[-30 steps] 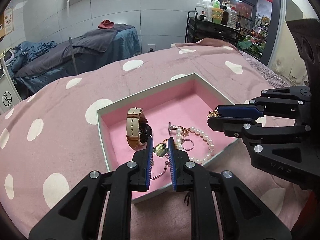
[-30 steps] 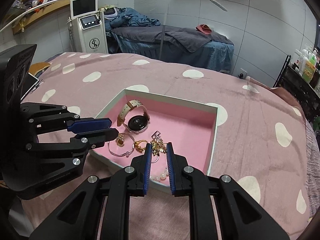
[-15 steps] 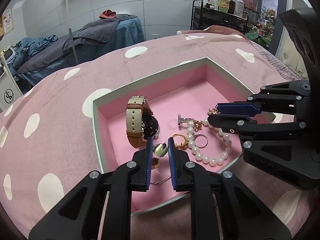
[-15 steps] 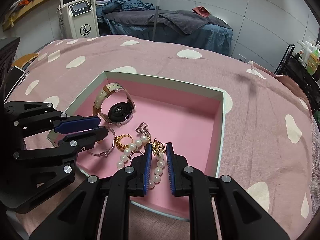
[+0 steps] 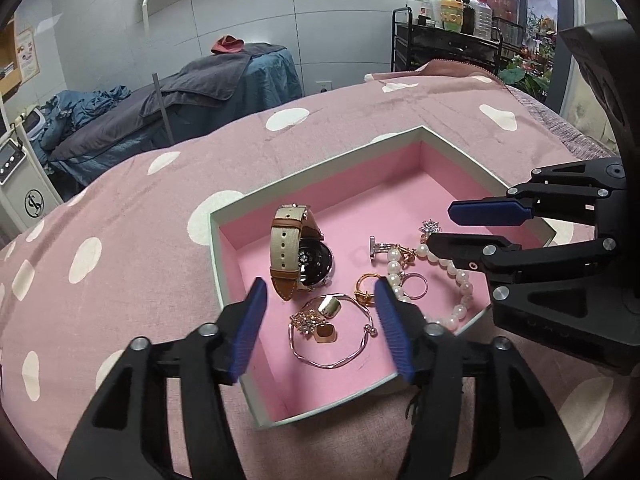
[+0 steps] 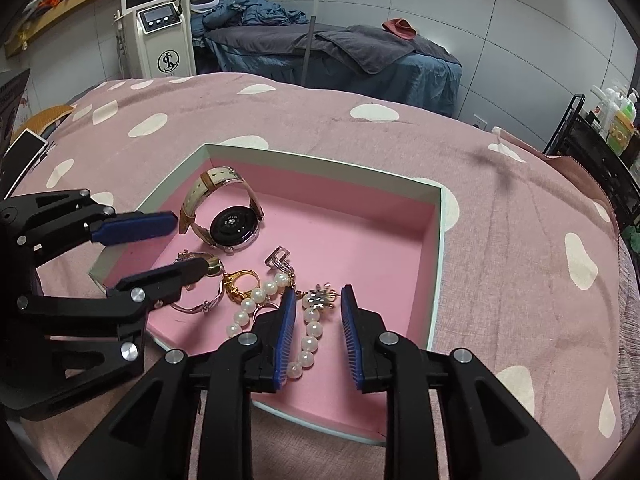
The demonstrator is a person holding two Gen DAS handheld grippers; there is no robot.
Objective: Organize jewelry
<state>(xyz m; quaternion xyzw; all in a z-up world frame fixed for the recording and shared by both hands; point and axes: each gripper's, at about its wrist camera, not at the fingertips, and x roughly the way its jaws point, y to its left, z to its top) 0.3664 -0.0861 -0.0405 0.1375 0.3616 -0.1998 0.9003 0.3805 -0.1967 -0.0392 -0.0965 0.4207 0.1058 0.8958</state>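
Observation:
A pink-lined jewelry box sits on the pink spotted cloth. In it lie a tan-strap watch, a silver bangle, a gold ring, a small gold earring, a pearl bracelet and a flower earring. My left gripper is open and empty over the bangle and gold earring. My right gripper is open and empty over the flower earring and pearls.
A phone lies at the cloth's left edge. Beyond the table stand a massage bed, a white machine and a black trolley with bottles.
Both grippers have opened. The left let go of the gold earring and the right let go of the flower earring; both pieces now lie in the box.

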